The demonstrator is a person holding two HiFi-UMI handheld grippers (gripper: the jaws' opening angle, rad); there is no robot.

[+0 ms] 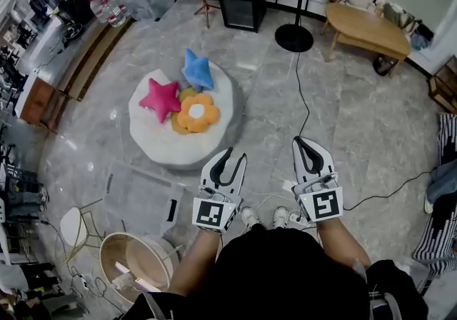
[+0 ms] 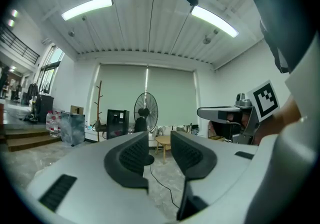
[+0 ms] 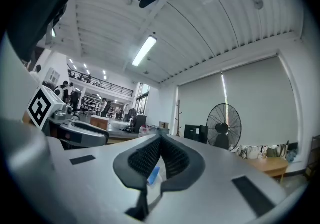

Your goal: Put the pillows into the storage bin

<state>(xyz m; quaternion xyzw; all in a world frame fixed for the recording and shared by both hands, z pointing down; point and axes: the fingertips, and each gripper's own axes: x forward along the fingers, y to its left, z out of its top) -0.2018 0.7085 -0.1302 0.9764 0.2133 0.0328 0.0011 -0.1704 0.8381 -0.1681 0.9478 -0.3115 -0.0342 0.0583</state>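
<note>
Expect soft, light pillows (image 1: 196,113), clustered toward the far edge of the floor cushion (image 1: 178,148); pinch a star point or petal, starting with left gripper (image 1: 234,157) fingers slightly apart and right gripper (image 1: 305,143) fingers together, both empty.

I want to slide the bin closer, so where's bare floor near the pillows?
Bare floor lies right of the white cushion, toward the wooden table, crossed only by a black cable. Crowded: around the storage bin, hemmed by a chair and a round tub.
</note>
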